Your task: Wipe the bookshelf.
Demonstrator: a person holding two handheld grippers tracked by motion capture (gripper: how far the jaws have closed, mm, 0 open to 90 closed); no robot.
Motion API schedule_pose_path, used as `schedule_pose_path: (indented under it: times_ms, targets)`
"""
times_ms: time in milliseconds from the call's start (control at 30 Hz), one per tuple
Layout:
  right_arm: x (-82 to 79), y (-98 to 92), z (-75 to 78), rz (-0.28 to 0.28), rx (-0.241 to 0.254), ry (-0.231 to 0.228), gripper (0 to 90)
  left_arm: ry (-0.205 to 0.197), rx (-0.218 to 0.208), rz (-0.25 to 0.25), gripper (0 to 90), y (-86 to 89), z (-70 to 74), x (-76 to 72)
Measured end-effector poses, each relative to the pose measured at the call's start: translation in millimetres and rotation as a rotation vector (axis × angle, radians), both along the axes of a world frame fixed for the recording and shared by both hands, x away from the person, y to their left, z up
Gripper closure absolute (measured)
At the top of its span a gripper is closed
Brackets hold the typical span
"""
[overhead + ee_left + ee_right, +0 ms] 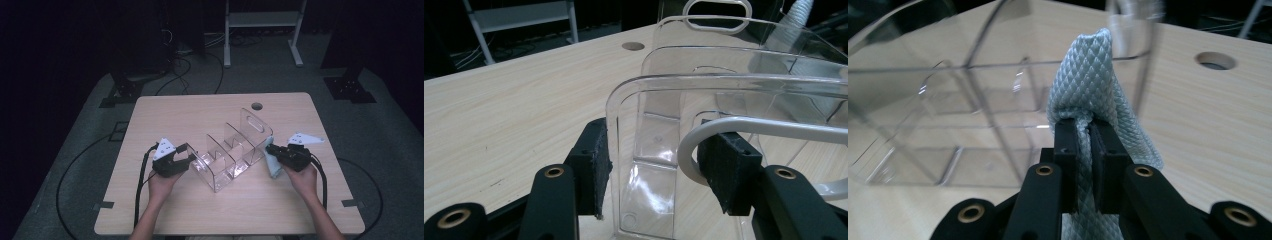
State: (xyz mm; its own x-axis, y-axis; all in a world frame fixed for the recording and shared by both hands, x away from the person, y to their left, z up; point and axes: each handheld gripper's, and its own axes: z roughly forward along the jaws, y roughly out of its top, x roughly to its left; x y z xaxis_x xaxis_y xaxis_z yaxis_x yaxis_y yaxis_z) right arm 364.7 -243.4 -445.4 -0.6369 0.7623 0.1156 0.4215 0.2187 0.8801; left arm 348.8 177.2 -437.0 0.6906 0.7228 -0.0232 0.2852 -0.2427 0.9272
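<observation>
My left claw (pixel 654 170) clamps the clear organizer's (pixel 230 152) end wall; close up, my right claw (pixel 1087 150) pinches the waffle-weave cloth (pixel 1093 80).

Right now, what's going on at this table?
A person at a wooden table is working with a hand-held gripper in each hand. The left gripper is gripping the end wall of a clear plastic organizer, apparently to steady it. The right gripper is shut on a pale blue cloth and holds it against the organizer's other end, seemingly to wipe it. The organizer stands upright and its compartments look empty.
</observation>
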Motion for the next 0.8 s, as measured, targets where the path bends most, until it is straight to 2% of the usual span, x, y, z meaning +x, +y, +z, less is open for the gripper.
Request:
schedule_pose_path:
  times_ms: [100, 167, 200, 233, 267, 300, 400, 433, 500, 600, 667, 700, 800]
  targets:
    - [0.0, 3.6, -1.2, 0.000, 0.014, 0.008, 82.8, 0.000, 0.002, 0.001, 47.1, -0.1, 0.1, -0.2]
    - [-5.8, 12.5, -2.0, 0.057, 0.018, 0.010, 82.8, 0.001, -0.002, 0.002, 47.1, 0.6, 0.0, -0.4]
    - [-9.8, 18.5, -1.5, 0.088, -0.004, 0.003, 82.8, 0.001, -0.002, 0.002, 47.0, 0.6, 0.0, -0.4]
    - [-11.6, 21.5, -0.1, 0.092, -0.037, -0.013, 82.9, 0.001, -0.001, 0.002, 47.0, 0.8, 0.0, -0.5]
    - [-11.3, 21.5, 1.3, 0.092, -0.055, -0.018, 82.9, 0.004, -0.004, 0.001, 47.0, 1.3, 0.1, -0.4]
    - [-7.9, 17.7, 2.7, 0.080, -0.049, -0.015, 82.9, 0.002, -0.004, -0.001, 46.9, 1.3, 0.0, -0.5]
    - [3.6, 3.0, 2.9, 0.011, 0.000, -0.004, 82.9, 0.001, -0.012, -0.006, 46.9, 1.6, -0.5, 0.4]
    - [6.1, 0.3, 1.9, 0.004, 0.016, 0.007, 82.9, 0.000, -0.013, -0.007, 46.9, 1.7, -0.6, 0.7]
    - [4.8, 2.3, 0.1, 0.010, 0.032, 0.016, 82.8, 0.002, -0.014, -0.009, 46.9, 2.1, -0.7, 1.0]
    - [-3.3, 17.4, -4.0, 0.073, 0.007, 0.010, 82.8, 0.003, -0.014, -0.008, 46.8, 3.4, -0.6, 1.5]
    - [-3.8, 20.0, -4.1, 0.092, -0.021, 0.009, 82.9, 0.007, -0.016, -0.010, 46.5, 4.0, -0.5, 1.2]
    - [-1.6, 17.4, -3.1, 0.086, -0.021, 0.015, 82.9, 0.008, -0.019, -0.010, 46.3, 4.0, -0.5, 1.1]
    - [9.5, 3.1, -0.8, 0.018, 0.002, 0.016, 82.9, 0.013, -0.025, -0.010, 45.2, 4.4, -0.5, 0.8]
